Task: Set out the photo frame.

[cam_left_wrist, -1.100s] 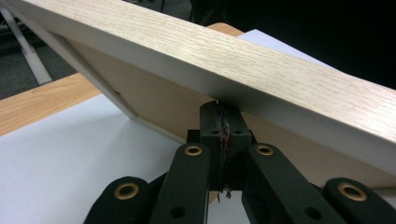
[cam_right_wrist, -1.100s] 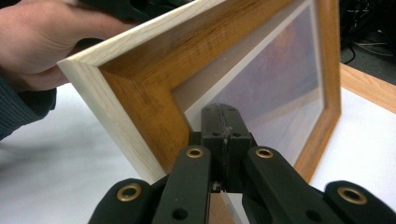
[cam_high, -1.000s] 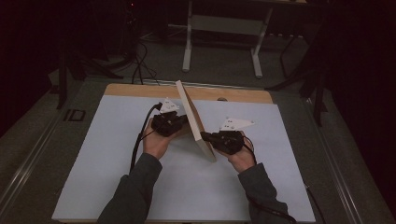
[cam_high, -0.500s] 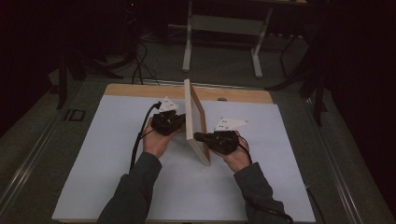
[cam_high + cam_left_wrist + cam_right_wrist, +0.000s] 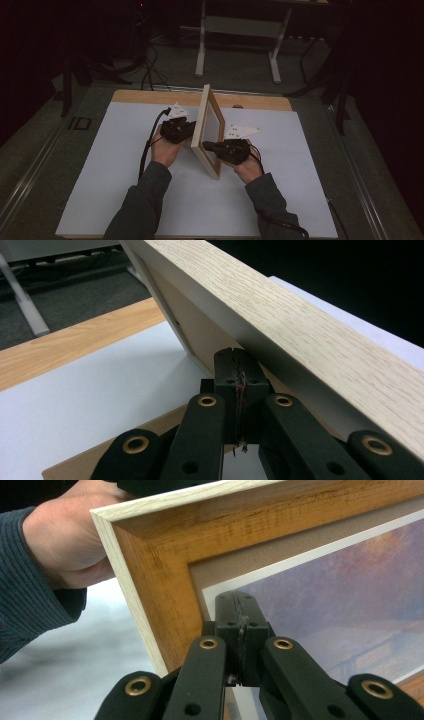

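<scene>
1. A wooden picture frame [image 5: 207, 131] stands on edge at the middle of the high view, on the white surface [image 5: 100, 175].
2. Left tongs [image 5: 189, 131] – pressed together, tips against the frame's back.
3. Right tongs [image 5: 207, 146] – pressed together, tips against the glazed front, near its lower corner.

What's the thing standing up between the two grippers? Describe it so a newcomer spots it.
On the white table top, mid-table between the person's hands, a picture frame stands on edge. Light wood border, a bluish landscape print behind glass facing the right gripper, plain back facing the left gripper.
</scene>
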The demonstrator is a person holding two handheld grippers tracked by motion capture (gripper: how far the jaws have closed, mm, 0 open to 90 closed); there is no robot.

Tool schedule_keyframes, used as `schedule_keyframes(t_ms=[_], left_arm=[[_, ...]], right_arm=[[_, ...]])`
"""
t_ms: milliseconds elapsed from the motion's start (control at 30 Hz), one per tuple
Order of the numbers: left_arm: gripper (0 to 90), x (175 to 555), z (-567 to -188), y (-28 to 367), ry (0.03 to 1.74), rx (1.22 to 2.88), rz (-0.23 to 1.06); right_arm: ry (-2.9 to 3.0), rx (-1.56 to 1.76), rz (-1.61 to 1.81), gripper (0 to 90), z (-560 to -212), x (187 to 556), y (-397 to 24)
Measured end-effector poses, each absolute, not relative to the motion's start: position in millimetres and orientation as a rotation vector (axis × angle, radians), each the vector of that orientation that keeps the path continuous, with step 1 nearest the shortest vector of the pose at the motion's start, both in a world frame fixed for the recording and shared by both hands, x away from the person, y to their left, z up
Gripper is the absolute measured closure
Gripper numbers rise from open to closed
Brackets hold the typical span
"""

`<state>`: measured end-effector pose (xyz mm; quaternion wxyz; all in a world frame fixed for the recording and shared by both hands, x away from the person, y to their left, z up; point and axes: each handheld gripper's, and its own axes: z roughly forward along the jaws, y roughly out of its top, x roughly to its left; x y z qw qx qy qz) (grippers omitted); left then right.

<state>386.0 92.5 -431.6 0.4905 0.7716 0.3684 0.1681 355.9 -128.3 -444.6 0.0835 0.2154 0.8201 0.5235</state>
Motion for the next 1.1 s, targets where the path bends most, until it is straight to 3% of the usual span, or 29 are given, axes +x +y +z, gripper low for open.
schedule_keyframes(t_ms=[700, 1100], left_arm=[[67.6, 370.9, -419.0, 125.0, 0.983, 1.752, 0.358], [47.7, 352.1, -411.4, 132.7, 0.991, 1.711, 0.260]], right_arm=[[2.427, 0.696, 1.483, 84.8, -450.3, 359.4, -146.5], [2.411, 0.751, 1.441, 74.1, -454.4, 361.5, -158.8]])
